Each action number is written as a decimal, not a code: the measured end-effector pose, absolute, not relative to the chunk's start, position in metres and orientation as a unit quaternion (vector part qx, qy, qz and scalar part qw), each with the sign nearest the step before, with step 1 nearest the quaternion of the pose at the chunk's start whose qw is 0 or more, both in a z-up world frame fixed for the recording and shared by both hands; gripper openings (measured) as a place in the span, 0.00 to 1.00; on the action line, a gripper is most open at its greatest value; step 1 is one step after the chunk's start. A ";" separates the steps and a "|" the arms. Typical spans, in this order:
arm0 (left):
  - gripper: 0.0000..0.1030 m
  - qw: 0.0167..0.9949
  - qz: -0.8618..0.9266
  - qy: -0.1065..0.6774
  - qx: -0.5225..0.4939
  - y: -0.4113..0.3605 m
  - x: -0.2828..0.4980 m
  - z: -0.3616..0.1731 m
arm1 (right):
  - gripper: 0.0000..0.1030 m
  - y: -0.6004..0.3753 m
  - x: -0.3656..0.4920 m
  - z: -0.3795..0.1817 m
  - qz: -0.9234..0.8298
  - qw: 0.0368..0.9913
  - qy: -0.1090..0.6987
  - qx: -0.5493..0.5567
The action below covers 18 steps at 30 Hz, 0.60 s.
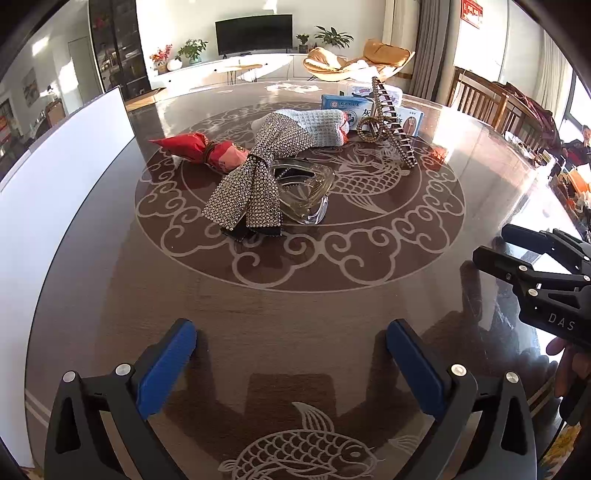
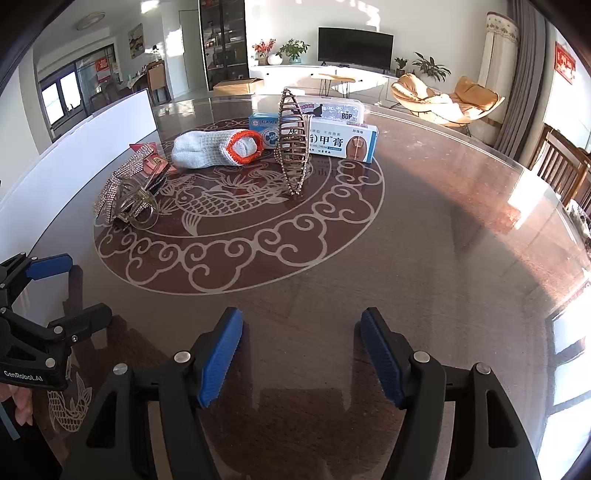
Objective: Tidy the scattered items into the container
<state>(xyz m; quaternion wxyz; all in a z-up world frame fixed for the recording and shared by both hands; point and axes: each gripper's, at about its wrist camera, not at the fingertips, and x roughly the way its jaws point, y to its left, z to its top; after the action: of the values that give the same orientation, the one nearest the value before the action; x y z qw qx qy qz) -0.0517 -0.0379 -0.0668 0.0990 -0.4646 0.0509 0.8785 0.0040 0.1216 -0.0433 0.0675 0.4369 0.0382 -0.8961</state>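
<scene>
Scattered items lie on the round patterned table (image 1: pixel 295 314): a rhinestone bow (image 1: pixel 251 184), a clear claw clip (image 1: pixel 306 192), a red wrapped packet (image 1: pixel 199 149), a pale knit roll with an orange rim (image 2: pixel 216 147), a gold claw clip (image 2: pixel 293 142) standing upright, and white and blue boxes (image 2: pixel 343 142). A white container (image 1: pixel 62 177) stands at the table's left. My left gripper (image 1: pixel 291 354) is open and empty near the front edge. My right gripper (image 2: pixel 301 350) is open and empty, to the right of the left one.
A clear lidded box (image 2: pixel 332 109) sits behind the medicine boxes. Wooden chairs (image 1: pixel 480 96) stand at the table's right side. A TV (image 1: pixel 253 35), plants and a lounge chair (image 1: pixel 358 62) are far behind.
</scene>
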 end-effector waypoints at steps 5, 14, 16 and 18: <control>1.00 0.094 0.880 0.048 -0.463 -0.035 -0.056 -0.068 | 0.67 0.122 0.002 -0.045 -0.896 0.068 0.037 0.437; 1.00 0.094 0.880 0.048 -0.463 -0.036 -0.055 -0.068 | 0.69 0.121 0.000 -0.047 -0.895 0.072 0.037 0.439; 1.00 0.094 0.880 0.048 -0.463 -0.036 -0.055 -0.067 | 0.69 0.121 0.000 -0.047 -0.895 0.072 0.037 0.439; 1.00 0.093 0.880 0.047 -0.463 -0.036 -0.055 -0.067 | 0.69 0.121 0.001 -0.047 -0.895 0.072 0.037 0.439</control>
<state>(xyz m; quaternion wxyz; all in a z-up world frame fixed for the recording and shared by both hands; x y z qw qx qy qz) -0.0550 -0.0360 -0.0674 0.0935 -0.4628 0.0474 0.8803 0.0006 0.1214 -0.0465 0.0720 0.4386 0.0371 -0.8950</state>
